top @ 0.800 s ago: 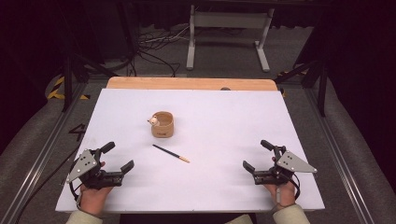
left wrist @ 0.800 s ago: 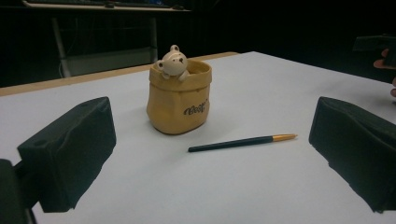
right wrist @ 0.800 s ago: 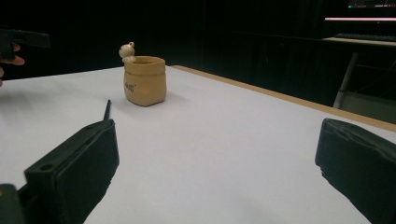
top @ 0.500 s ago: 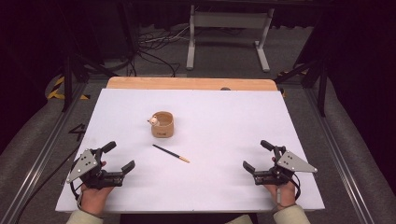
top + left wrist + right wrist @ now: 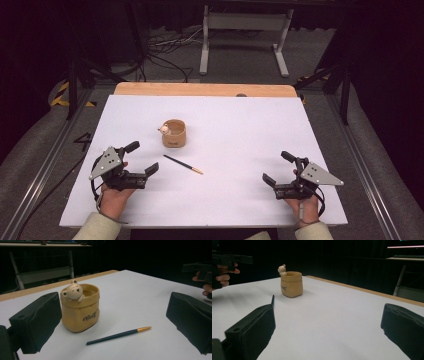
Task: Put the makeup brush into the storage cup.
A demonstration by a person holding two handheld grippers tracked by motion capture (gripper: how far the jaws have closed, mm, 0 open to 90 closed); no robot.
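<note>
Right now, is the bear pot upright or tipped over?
Upright. The bear pot stands on its base on the white table, mouth facing up, with the pen lying flat beside it.

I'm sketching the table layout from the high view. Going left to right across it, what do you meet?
Left gripper, held open → tan pot with a small bear figure on its rim → dark pen with a gold tip → right gripper, held open, all over the white table.
</note>
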